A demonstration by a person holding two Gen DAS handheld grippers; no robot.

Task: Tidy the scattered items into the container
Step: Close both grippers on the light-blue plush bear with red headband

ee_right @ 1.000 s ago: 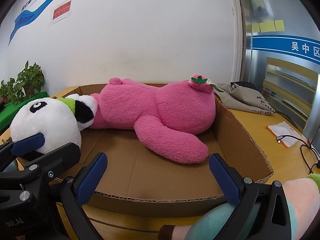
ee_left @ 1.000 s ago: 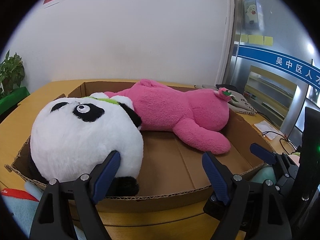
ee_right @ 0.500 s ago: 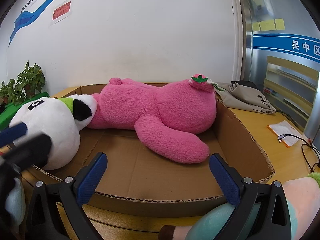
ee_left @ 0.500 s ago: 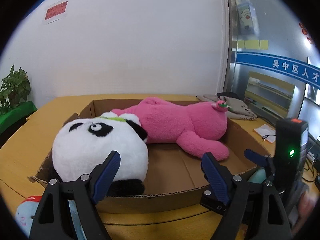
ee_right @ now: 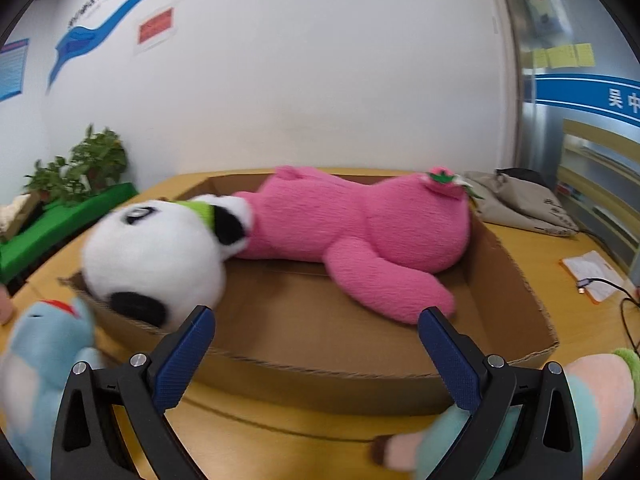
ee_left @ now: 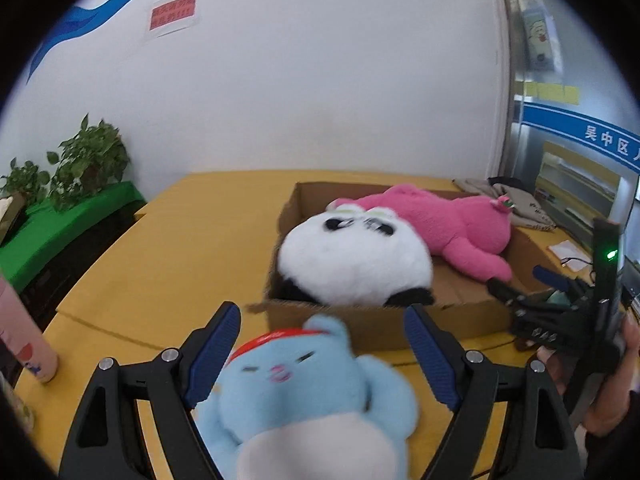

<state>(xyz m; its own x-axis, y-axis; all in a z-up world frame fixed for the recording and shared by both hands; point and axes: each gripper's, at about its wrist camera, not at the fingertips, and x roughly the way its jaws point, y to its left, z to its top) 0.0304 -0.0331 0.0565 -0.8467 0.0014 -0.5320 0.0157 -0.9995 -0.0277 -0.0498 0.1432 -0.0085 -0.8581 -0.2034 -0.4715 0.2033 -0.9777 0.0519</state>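
Observation:
A shallow cardboard box (ee_left: 372,322) (ee_right: 320,380) on the yellow table holds a panda plush (ee_left: 352,256) (ee_right: 156,256) and a pink plush (ee_left: 452,224) (ee_right: 352,224). A light-blue plush with a red band (ee_left: 304,384) (ee_right: 36,356) lies on the table in front of the box's left end. My left gripper (ee_left: 322,344) is open, its fingers on either side of the blue plush's head. My right gripper (ee_right: 316,344) is open and empty before the box's front wall; it also shows in the left wrist view (ee_left: 532,300). A pastel plush (ee_right: 592,400) lies under its right finger.
Potted plants (ee_left: 88,160) stand on a green shelf at the left. A pink cup (ee_left: 24,336) stands at the table's left edge. A grey bag (ee_right: 520,204) and a notepad with a cable (ee_right: 592,280) lie to the right of the box.
My left gripper has pulled back from the box and to the left, and now straddles the blue plush. My right gripper has shifted slightly; the left gripper has left its view.

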